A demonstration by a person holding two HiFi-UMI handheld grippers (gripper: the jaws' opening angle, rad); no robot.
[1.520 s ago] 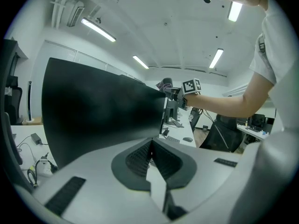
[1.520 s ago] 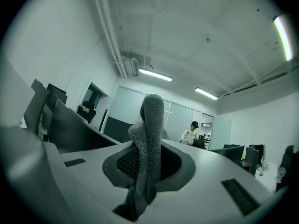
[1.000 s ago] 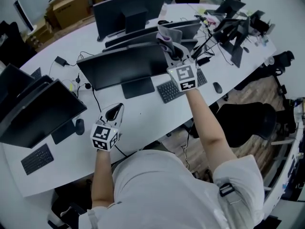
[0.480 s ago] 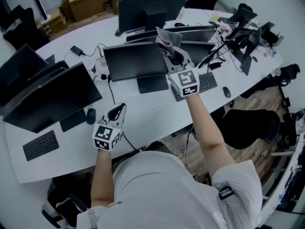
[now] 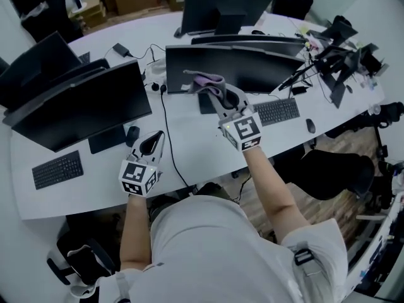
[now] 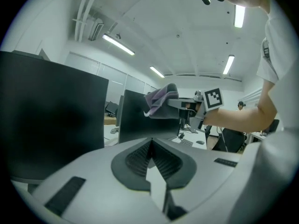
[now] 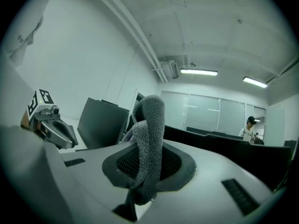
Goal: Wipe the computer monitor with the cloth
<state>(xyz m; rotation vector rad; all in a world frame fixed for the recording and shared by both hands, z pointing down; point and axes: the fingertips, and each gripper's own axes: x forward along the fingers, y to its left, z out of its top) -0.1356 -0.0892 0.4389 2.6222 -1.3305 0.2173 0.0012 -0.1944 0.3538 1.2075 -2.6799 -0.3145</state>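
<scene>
Right jaws clamped on the cloth, cloth up at the monitor; left jaws shut and empty.

The right gripper (image 7: pixel 139 174) pinches the grey cloth (image 7: pixel 149 139) by a fold, so a loop stands proud of the tips; likely so fabric, not jaws, meets the glass. In the head view the cloth hangs in front of the left part of the centre monitor (image 5: pixel 259 68), off the counter (image 5: pixel 189 153); can't tell if it's touching. The left gripper (image 5: pixel 151 145) is parked low near the counter edge, clear of the wipe path. Looks like the start of a stroke.
</scene>
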